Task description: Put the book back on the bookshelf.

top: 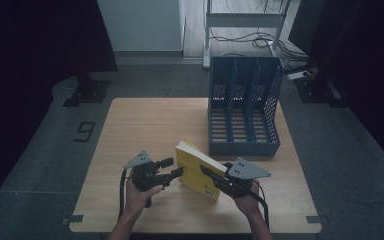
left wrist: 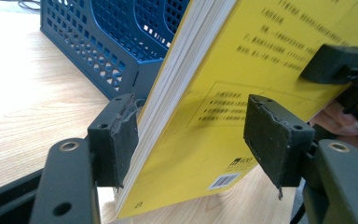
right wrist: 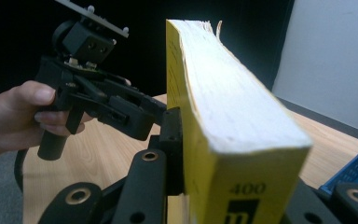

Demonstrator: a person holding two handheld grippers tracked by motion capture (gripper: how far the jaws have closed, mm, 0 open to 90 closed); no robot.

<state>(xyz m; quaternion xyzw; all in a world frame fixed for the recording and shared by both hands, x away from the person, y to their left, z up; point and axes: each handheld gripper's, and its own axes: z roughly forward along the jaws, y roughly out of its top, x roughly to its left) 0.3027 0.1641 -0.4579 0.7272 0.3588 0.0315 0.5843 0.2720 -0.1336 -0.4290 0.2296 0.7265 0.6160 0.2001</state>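
Pinching the yellow book [top: 196, 170] by its lower end, my right gripper [top: 219, 180] holds it tilted on edge over the wooden table [top: 145, 130], just in front of the blue file rack [top: 245, 107]. My left gripper [top: 172, 169] stands spread (its pads [left wrist: 121, 140] straddle the book's other side without pressing on it)
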